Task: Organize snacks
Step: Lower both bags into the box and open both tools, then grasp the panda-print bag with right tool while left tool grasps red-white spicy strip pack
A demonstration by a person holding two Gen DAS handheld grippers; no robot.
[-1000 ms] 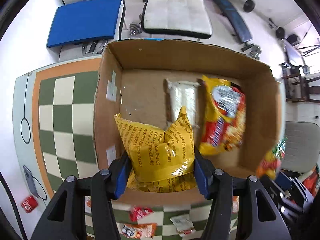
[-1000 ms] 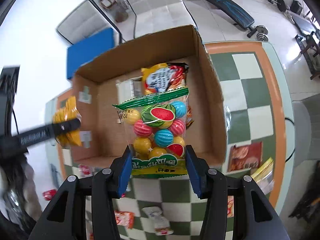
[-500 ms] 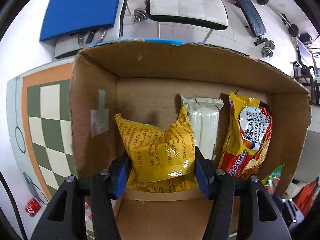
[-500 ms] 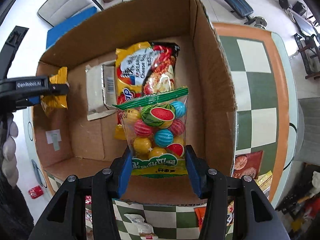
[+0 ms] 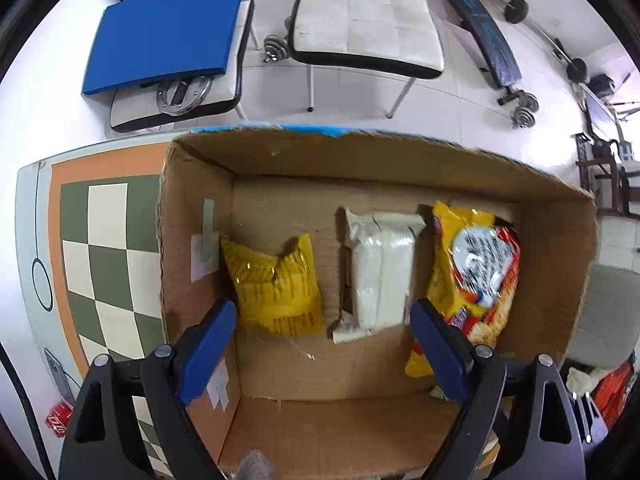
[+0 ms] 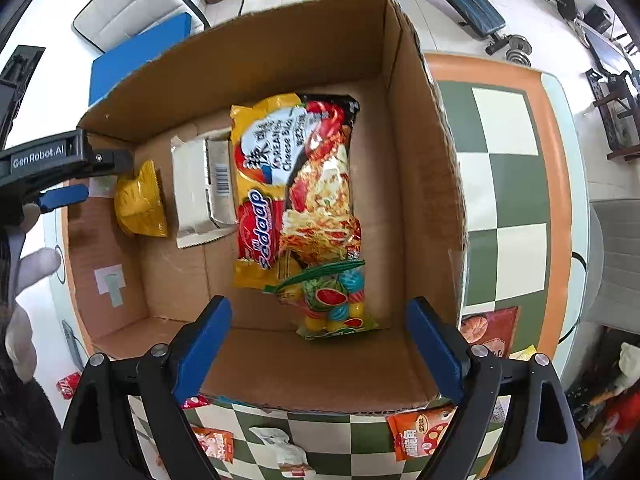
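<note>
Cardboard box (image 6: pixel 424 184) is holding four snacks: yellow packet (image 5: pixel 276 284), white pack (image 5: pixel 380 272), noodle bag (image 6: pixel 296 184), candy bag (image 6: pixel 332 304). Left gripper (image 5: pixel 320 344) and right gripper (image 6: pixel 320 340) are both hanging wide, empty. Advice: lift straight clear of the walls, then go for the loose packets (image 6: pixel 420 432) lying on the checkered table (image 6: pixel 504 160).

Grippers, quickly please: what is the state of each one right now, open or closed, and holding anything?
Left gripper: open, holding nothing; yellow snack bag lies in the box.
Right gripper: open, holding nothing; candy ball bag lies in the box.
</note>
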